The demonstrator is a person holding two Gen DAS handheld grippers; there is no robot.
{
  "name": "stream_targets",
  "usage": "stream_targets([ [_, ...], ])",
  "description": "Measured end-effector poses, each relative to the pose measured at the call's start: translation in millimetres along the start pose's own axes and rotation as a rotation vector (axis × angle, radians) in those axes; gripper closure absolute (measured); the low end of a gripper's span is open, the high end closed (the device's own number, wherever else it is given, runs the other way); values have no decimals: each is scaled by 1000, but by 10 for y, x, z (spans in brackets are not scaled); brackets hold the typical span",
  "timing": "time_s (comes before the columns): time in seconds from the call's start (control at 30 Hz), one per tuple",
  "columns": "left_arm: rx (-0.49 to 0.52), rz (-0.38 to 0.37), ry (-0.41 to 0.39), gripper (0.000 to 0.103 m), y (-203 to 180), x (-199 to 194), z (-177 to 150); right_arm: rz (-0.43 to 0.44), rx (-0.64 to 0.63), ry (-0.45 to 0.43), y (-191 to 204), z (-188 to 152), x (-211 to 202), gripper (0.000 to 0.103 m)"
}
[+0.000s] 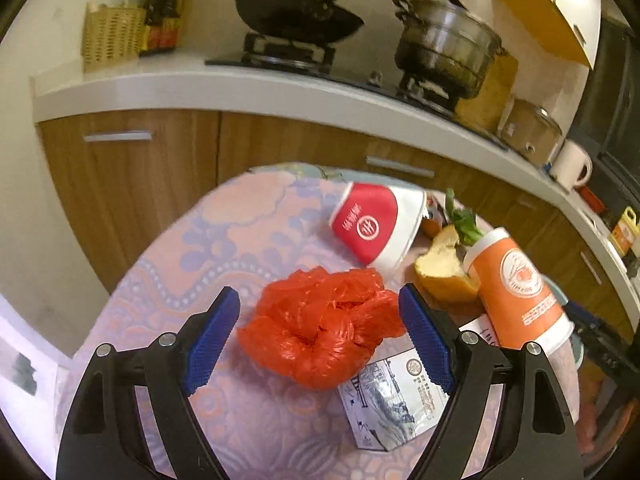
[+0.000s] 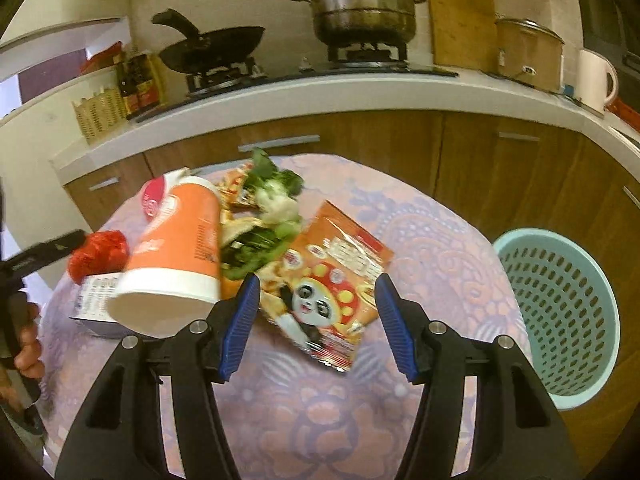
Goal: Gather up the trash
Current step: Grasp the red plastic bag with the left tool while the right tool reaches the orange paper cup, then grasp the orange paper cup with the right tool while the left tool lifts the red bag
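- Two grippers hover over a small table (image 1: 248, 420) covered in a pink and lilac patterned cloth, and both are spread wide with nothing between the blue pads.
- Left gripper (image 1: 320, 344): its fingers flank a crumpled red plastic bag (image 1: 320, 336), shiny and knotted into a loose ball, without clearly touching it.
- Under the bag's right edge lies a flat white carton (image 1: 392, 404) printed with a blue drawing.
- Beyond the bag, a red-and-white paper cup (image 1: 372, 226) lies tipped on its side; right of the bag sit an orange peel (image 1: 440, 272) and an upside-down orange paper cup (image 1: 520, 292).
- Right gripper (image 2: 316, 328): its open fingers frame an orange snack wrapper (image 2: 332, 280) with a panda face, lying flat beside leafy vegetable scraps (image 2: 268, 208).
- Right of the table stands a pale blue perforated bin (image 2: 560, 320).
- Behind the table run wooden cabinets (image 2: 360, 136) under a white counter (image 2: 320, 92) carrying a black pan (image 2: 216, 48) and a steel pot (image 2: 360, 4).
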State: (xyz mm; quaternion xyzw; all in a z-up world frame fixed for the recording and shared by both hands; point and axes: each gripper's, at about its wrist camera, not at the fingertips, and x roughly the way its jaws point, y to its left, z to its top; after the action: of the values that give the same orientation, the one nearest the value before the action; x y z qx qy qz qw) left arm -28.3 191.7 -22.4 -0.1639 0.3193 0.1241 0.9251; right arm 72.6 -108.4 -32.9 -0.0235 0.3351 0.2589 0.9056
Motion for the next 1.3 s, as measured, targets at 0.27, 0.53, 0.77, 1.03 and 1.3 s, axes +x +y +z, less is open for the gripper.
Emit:
stream_targets([
  [0.27, -30, -59, 48, 22, 38, 286, -58, 114, 17, -4, 184, 167, -82, 29],
  [0.53, -42, -122, 19, 55, 56, 239, -103, 179, 23, 56, 498, 216, 155, 23],
  [0.77, -44, -119, -61, 61, 64, 95, -128, 196, 49, 103, 608, 215, 347, 19],
  [1.03, -56, -122, -82, 61, 83, 50, -134, 205, 51, 131, 707, 199, 422, 34],
  [1.3, -43, -117, -118, 61, 46, -127, -125, 194, 51, 74, 690, 203, 163, 46],
])
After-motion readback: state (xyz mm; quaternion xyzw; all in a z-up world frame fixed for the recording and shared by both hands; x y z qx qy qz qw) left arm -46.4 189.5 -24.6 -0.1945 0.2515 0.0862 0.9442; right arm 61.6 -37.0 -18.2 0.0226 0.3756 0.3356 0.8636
